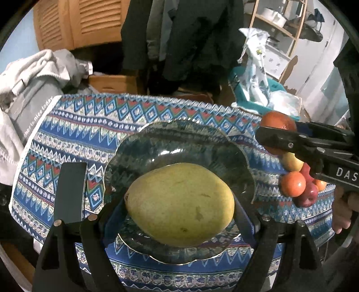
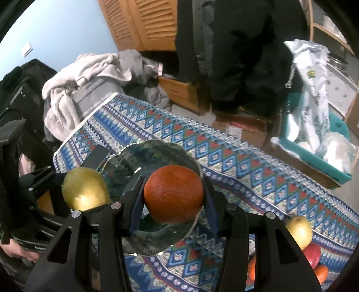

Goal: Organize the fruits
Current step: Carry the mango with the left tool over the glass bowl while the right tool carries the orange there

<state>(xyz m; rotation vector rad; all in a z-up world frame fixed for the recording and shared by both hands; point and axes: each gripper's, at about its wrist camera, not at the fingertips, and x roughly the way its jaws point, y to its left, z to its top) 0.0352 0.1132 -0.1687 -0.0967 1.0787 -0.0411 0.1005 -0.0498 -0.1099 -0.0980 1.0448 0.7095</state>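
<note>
My left gripper (image 1: 179,209) is shut on a large yellow-green mango (image 1: 180,203) and holds it over the dark green scalloped plate (image 1: 170,139). My right gripper (image 2: 174,197) is shut on an orange (image 2: 174,194) above the right part of the same plate (image 2: 134,164). In the left wrist view the right gripper (image 1: 269,137) with its orange (image 1: 278,122) is at the plate's right edge. In the right wrist view the mango (image 2: 85,189) shows at left. A pile of fruit (image 1: 300,182) lies on the cloth right of the plate, with a yellow apple (image 2: 299,230) and a red apple (image 2: 313,253).
A blue patterned cloth (image 1: 74,132) covers the table. A dark phone (image 1: 70,193) lies left of the plate. Grey clothes (image 1: 29,74) are heaped at the far left. A teal bin (image 2: 323,161) with plastic bags stands beyond the table at right. Wooden louvred doors (image 2: 143,20) stand behind.
</note>
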